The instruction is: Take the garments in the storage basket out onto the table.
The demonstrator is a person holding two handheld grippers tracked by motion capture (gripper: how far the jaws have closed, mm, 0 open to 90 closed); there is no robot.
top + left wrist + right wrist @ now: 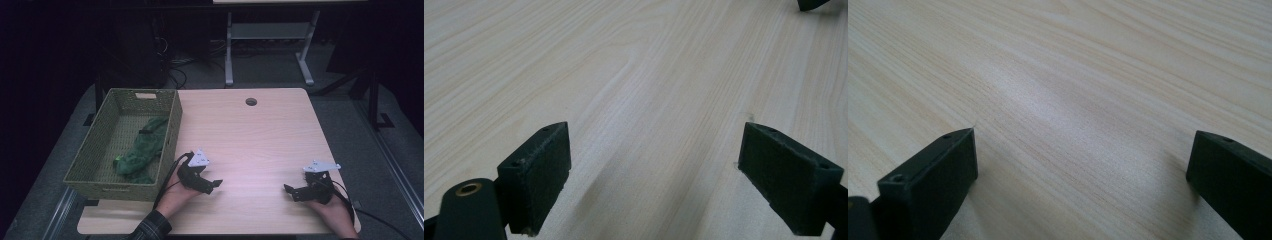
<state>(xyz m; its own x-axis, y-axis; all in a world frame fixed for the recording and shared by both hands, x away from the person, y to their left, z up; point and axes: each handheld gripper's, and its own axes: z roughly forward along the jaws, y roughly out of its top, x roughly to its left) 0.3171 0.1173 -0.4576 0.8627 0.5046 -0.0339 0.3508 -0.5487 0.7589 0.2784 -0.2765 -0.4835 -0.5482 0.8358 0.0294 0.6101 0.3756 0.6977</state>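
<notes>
The left gripper and right gripper sit low near the person's edge, tips turned toward each other (well apart), each with jaws spread wide and holding nothing.

Black hand-held gripper (grey plate), plaid sleeve

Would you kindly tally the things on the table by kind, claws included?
Woven basket: 1
Green cloth, in the basket: 1
Claws, left claw and right claw, both open and empty: 2
Total: 4
</notes>
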